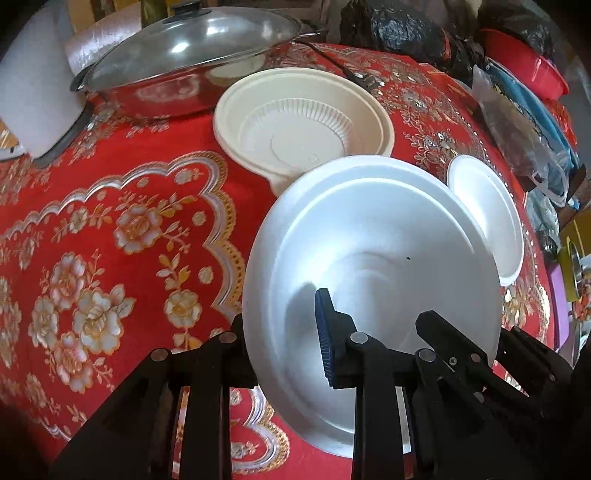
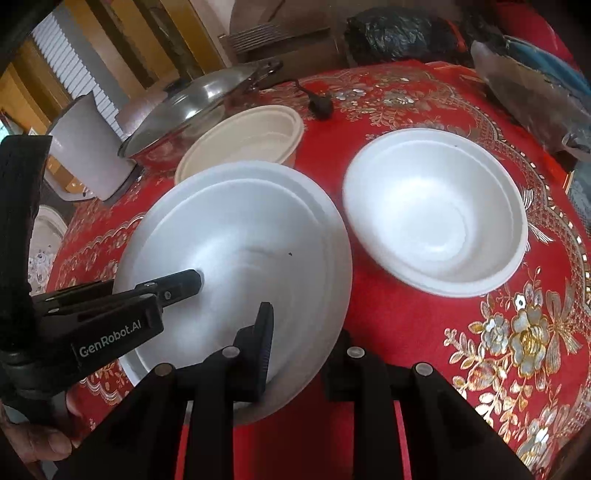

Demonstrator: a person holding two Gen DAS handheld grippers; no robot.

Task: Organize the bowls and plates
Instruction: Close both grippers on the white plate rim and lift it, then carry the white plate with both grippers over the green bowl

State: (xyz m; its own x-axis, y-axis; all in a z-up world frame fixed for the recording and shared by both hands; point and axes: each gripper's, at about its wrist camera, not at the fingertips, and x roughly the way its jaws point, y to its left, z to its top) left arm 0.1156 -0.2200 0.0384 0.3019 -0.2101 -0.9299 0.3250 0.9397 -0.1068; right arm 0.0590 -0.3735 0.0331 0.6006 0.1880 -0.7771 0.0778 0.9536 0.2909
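Observation:
Both grippers hold one white foam plate [image 1: 369,229] tilted above the red tablecloth [image 1: 110,229]. My left gripper [image 1: 280,317] is shut on its near rim, the blue-padded finger inside and the other finger behind. In the right wrist view the same plate [image 2: 240,236] has my right gripper [image 2: 304,325] shut on its near edge, one finger on top and one underneath. The left gripper [image 2: 184,284] reaches in from the left there; the right gripper [image 1: 436,325] enters the left wrist view from the right. A white foam bowl [image 2: 436,214] sits upright on the cloth to the right, and a cream plastic bowl [image 2: 240,136] behind.
A steel wok with a glass lid [image 1: 184,66] stands at the back left beside a white cylinder [image 2: 85,147]. Black bags [image 1: 391,29] and plastic wrappings [image 2: 532,85] crowd the back and right edge. A black plug [image 2: 319,107] lies behind the bowls. A hand [image 2: 44,435] shows at lower left.

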